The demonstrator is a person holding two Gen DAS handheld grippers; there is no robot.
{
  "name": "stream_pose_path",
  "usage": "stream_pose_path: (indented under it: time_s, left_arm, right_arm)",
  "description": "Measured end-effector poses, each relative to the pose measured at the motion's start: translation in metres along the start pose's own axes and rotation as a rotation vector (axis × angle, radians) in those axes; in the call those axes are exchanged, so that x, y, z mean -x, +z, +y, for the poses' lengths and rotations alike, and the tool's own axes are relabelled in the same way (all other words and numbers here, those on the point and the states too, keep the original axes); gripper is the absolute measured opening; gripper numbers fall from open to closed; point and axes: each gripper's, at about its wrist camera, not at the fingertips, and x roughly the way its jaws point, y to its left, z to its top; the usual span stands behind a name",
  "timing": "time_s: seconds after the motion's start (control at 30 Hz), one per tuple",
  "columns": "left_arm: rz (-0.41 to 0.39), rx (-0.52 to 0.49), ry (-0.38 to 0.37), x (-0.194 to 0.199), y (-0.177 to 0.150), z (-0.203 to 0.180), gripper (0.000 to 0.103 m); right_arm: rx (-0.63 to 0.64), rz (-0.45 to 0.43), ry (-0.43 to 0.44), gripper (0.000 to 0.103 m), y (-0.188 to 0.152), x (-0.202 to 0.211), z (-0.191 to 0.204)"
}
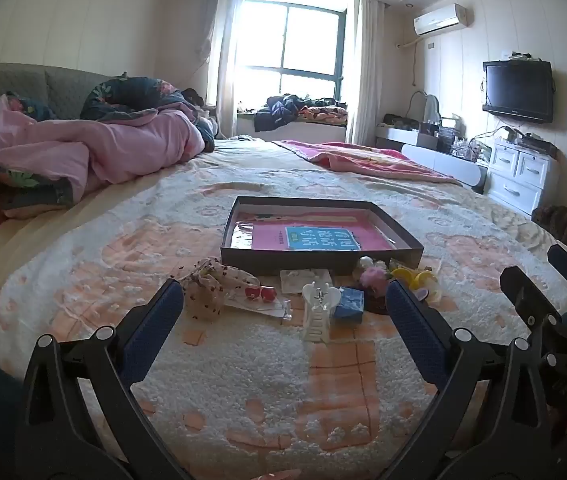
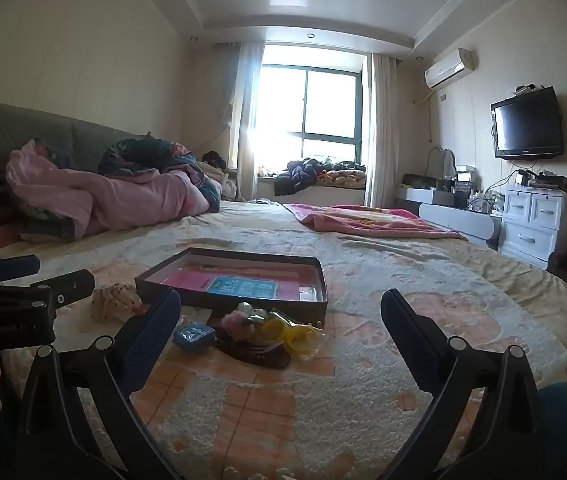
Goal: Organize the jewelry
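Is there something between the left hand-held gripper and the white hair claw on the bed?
Nothing visible. The left hand-held gripper is open, and the white hair claw stands just ahead between its fingers, with only bare blanket in front of it.

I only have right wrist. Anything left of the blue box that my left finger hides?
Observer: Yes. In the left wrist view a white clip lies beside the blue box.
Operator: More past that?
Observer: Red beads on a clear packet, next to the floral scrunchie.
Operator: Left gripper busy?
Observer: No. The left gripper is open, nothing between its fingers.
Operator: Tray loaded yet?
Observer: The tray holds only a pink book, no jewelry.
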Motion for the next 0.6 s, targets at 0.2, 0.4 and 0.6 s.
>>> stream_pose_path:
  time_s: [0.2, 0.4, 0.6]
  left_arm:
    - [0.000, -0.001, 0.004, -0.0003, -0.0002, -0.0003, 0.093]
    - [0.000, 0.004, 0.001, -0.0003, 0.0000, 0.0004, 0.093]
    - [0.001, 0.001, 0.003, -0.0031, -0.0007, -0.0007, 0.093]
  right_arm:
    - [-0.001, -0.002, -0.001, 0.097, 0.0004, -0.0006, 0.0000]
    - [-0.006, 0.002, -0.002, 0.097, 0.0008, 0.0012, -0.0001]
    - [-0.006, 0.007, 0.000, 0.097, 0.0002, -0.0026, 0.0009]
